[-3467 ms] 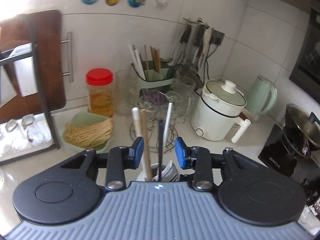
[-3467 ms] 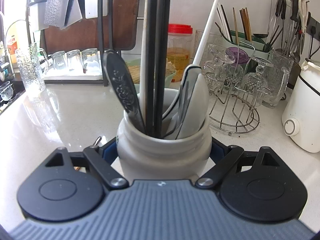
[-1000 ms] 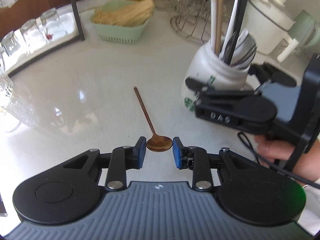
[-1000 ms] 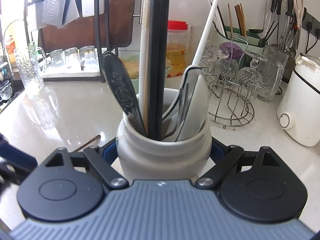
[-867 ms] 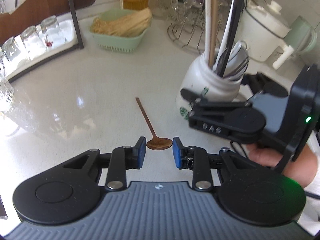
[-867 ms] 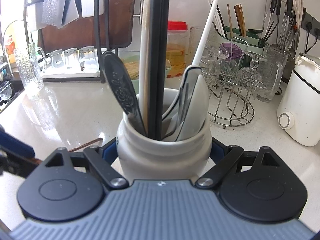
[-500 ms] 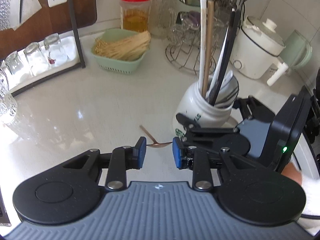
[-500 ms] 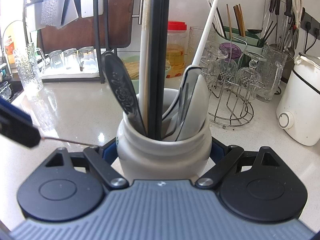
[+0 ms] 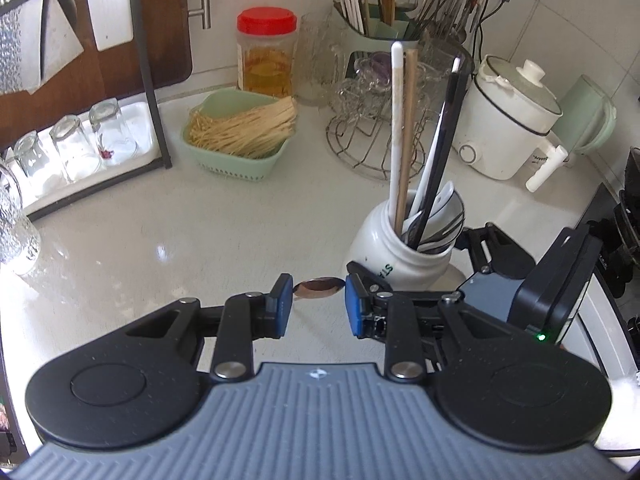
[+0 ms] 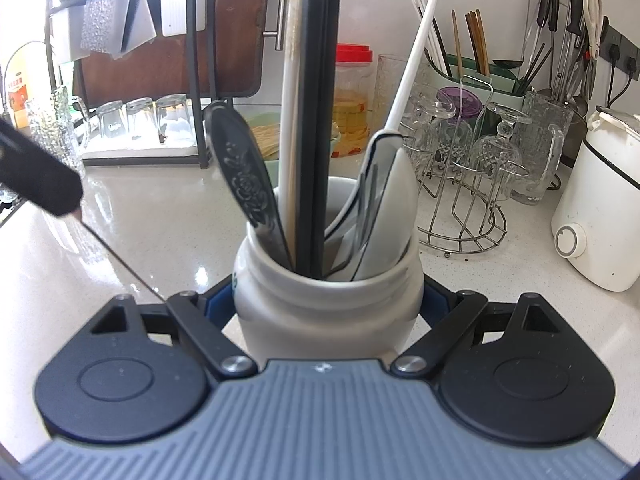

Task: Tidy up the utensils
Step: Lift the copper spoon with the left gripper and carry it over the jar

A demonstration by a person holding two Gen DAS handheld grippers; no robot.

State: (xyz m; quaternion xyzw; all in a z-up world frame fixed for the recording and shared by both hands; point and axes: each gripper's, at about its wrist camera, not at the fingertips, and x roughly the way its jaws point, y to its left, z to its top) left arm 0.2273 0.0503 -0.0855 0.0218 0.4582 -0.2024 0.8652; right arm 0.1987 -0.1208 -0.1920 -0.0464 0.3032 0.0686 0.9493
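Nearest the left-wrist camera, the left gripper (image 9: 316, 300) is clenching one bronze spoon (image 9: 318, 286) by the edges of its bowl, both blue pads pressing on it. The spoon is hanging clear above the counter (image 9: 160, 220), just beside the jar (image 9: 384, 252). In the right-wrist view its thin handle is slanting down from the left gripper's tip towards the right gripper's linkage.

The right gripper (image 10: 328, 298) is grasping the one white jar, one finger on each flank, with the jar standing upright on the counter. The jar is holding one white chopstick (image 9: 396, 120), one wooden chopstick (image 9: 408, 128), black chopsticks (image 10: 320, 100) that appear to be two, one engraved metal spoon (image 10: 244, 180), and pale spoons (image 10: 392, 184) too overlapped to count.

Farther back, one green basket (image 9: 248, 170) of straw-coloured sticks is sitting mid-counter. Three upturned glasses (image 9: 72, 144) are standing in a row on a white tray at the left. One wire rack (image 9: 360, 144) is carrying glassware to the right of the basket.

Against the wall are standing one red-lidded canister (image 9: 266, 60), one green holder (image 9: 380, 36) of chopsticks, one white cooker (image 9: 508, 120) and one green kettle (image 9: 588, 116).
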